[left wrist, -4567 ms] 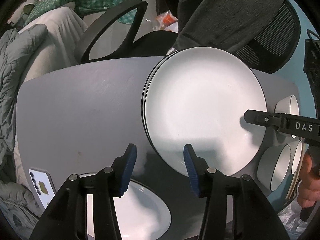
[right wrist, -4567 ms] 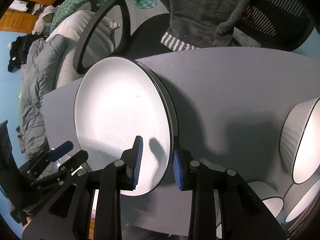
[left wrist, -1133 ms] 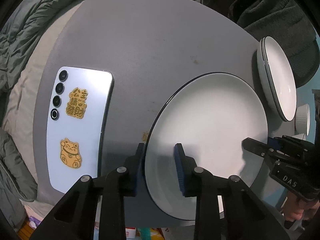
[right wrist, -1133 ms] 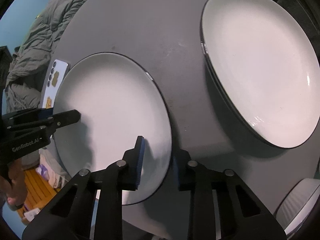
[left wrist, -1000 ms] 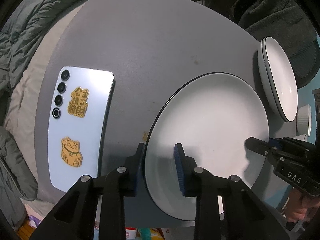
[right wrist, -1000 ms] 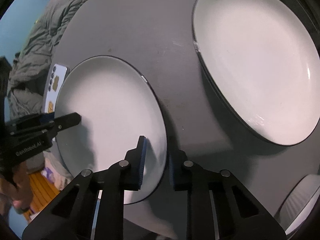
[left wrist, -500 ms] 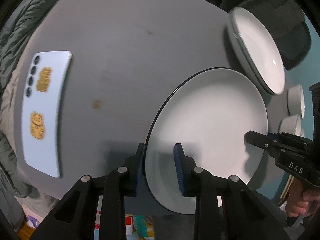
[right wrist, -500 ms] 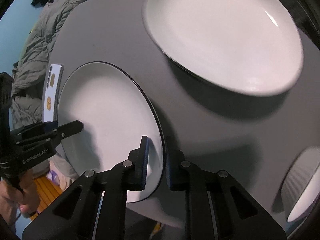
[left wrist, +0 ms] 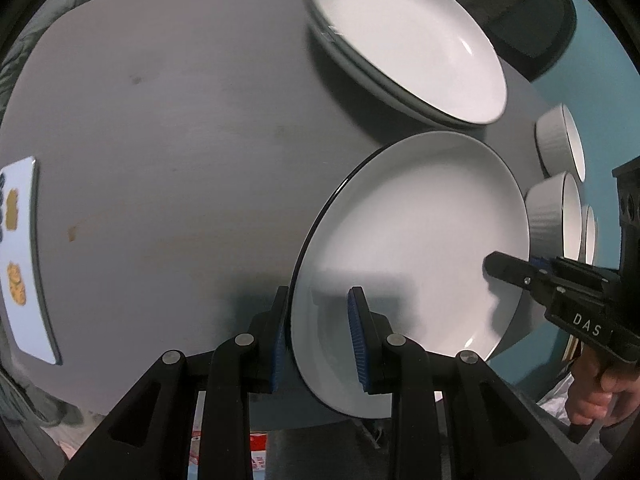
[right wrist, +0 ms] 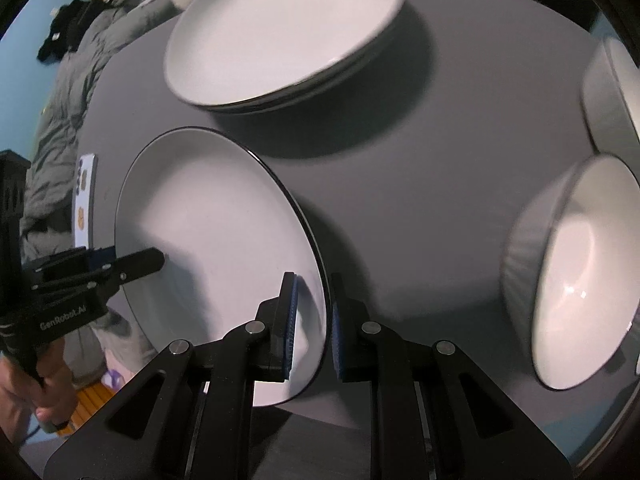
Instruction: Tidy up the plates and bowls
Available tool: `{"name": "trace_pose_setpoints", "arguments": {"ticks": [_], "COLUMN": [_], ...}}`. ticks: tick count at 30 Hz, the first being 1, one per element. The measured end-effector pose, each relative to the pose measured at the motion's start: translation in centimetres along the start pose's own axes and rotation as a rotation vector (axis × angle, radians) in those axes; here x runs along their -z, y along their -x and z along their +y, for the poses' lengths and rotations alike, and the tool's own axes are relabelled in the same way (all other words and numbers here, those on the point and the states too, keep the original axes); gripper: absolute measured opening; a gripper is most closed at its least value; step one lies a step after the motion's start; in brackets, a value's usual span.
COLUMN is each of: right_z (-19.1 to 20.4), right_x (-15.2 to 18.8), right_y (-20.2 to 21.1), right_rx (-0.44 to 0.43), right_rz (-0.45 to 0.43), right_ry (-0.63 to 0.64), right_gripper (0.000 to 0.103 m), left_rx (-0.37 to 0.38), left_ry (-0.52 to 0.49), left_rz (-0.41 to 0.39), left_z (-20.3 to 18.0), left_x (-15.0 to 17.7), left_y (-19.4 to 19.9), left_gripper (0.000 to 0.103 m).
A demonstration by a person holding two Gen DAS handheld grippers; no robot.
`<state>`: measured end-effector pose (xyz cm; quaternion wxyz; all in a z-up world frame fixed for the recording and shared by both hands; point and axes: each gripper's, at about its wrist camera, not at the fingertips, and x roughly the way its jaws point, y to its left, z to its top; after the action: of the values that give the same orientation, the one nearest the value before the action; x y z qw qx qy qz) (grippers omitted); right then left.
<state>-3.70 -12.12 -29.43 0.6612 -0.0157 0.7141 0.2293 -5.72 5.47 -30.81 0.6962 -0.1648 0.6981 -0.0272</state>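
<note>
A white plate with a dark rim (left wrist: 416, 240) hangs above the grey table (left wrist: 180, 128), held at opposite edges. My left gripper (left wrist: 320, 336) is shut on its near rim in the left wrist view. My right gripper (right wrist: 312, 320) is shut on its other rim, where the plate shows in the right wrist view (right wrist: 216, 232). A stack of white plates (left wrist: 404, 40) lies on the table beyond it; it also shows in the right wrist view (right wrist: 280, 28). White ribbed bowls (left wrist: 556, 208) stand at the right; the nearest one fills the right of the right wrist view (right wrist: 572, 272).
A pale blue phone (left wrist: 24, 256) with gold stickers lies at the table's left edge. A grey quilt (right wrist: 68, 92) lies beyond the table on the left. A dark chair back (left wrist: 532, 12) stands behind the plate stack.
Both grippers have carried the held plate up off the table and toward the plate stack and bowls. The phone has slid to the far left of the left wrist view.
</note>
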Motion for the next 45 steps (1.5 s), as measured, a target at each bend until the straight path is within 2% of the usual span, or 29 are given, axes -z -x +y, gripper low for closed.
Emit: {"name": "trace_pose_setpoints", "arguments": {"ticks": [11,13,19,26,29,37,43,45], "right_z": [-1.9,-2.0,-2.2,-2.0,-2.2,-3.0,-3.4,-3.3], "right_x": [0.7,0.8,1.2,1.9,2.2,2.3,2.4,2.2], "right_y": [-0.7,-0.8,-0.9,-1.2,-1.0,-0.7,-0.2,0.1], "right_rx": [-0.007,-0.006,-0.023,-0.035,-0.029,-0.051,-0.051,-0.054], "right_rz": [-0.023,-0.036,-0.062,-0.054,-0.059,-0.075,-0.072,-0.071], "right_ry": [-0.059,-0.063,-0.071,-0.072,-0.064,-0.108,-0.106,-0.105], "right_gripper": [0.016,0.016,0.016,0.017,0.017,0.017,0.015,0.015], "left_rx": [-0.019,-0.024,-0.036,-0.005,0.003,0.009,-0.042,-0.038], "left_ry": [-0.046,-0.046,-0.057,-0.024,-0.024,-0.013,-0.053,-0.056], "left_rz": [0.029,0.029,0.027,0.030,0.027,0.024,0.032,0.035], "left_z": [-2.1,-1.1,-1.6,-1.2,0.2,1.8,1.3,1.4], "left_x": [-0.6,-0.8,-0.6,-0.6,-0.9,-0.8,-0.7,-1.1], "left_y": [-1.7,-1.3,-1.9,-2.3,-1.9,-1.6,-1.4,-1.2], "left_gripper": [0.028,0.028,0.028,0.028,0.028,0.022,0.021,0.021]}}
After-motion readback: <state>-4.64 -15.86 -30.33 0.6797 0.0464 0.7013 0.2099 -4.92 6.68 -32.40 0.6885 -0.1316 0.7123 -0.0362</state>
